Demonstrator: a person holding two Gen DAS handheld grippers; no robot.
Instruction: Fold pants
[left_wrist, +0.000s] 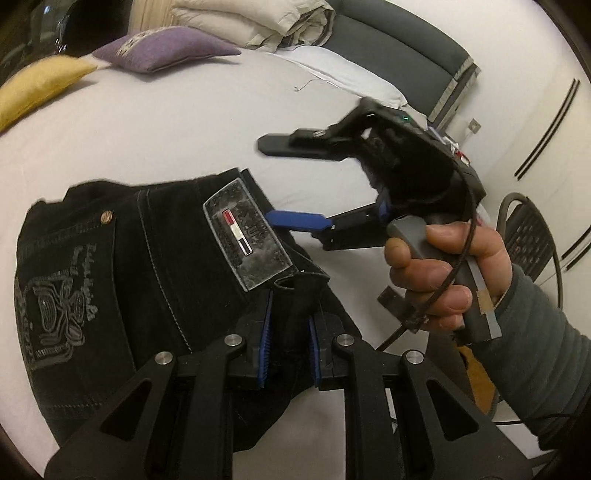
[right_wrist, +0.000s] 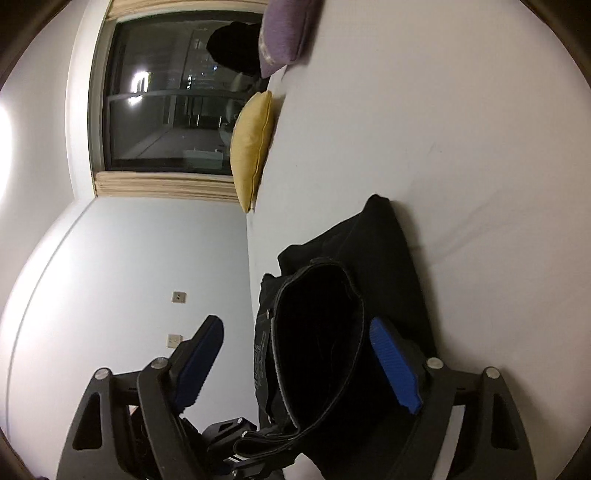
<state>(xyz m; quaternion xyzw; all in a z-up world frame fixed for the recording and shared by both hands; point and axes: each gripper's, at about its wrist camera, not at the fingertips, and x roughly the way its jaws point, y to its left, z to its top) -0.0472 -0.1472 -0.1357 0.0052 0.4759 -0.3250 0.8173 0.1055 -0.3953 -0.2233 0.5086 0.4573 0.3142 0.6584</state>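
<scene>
Black jeans (left_wrist: 147, 266) lie on the white bed (left_wrist: 166, 129), back side up, showing a grey waistband patch (left_wrist: 247, 240) and an embroidered pocket (left_wrist: 55, 306). At the bottom of the left wrist view, my left gripper (left_wrist: 290, 332) is shut on a raised fold of the jeans' waistband. My right gripper (left_wrist: 284, 184), held by a hand (left_wrist: 436, 273), hovers open just right of the patch. In the right wrist view my right gripper (right_wrist: 295, 365) stands wide. The jeans' curled waistband (right_wrist: 317, 332) sits between its blue pads (right_wrist: 395, 365), and neither pad presses on it.
A purple cushion (left_wrist: 166, 48) and a yellow cushion (left_wrist: 37, 88) lie at the bed's far left. Folded beige bedding (left_wrist: 258, 22), a white pillow (left_wrist: 351, 77) and a grey headboard (left_wrist: 406, 40) are at the back. A dark chair (left_wrist: 528, 236) stands right. A window (right_wrist: 166, 92) faces the bed.
</scene>
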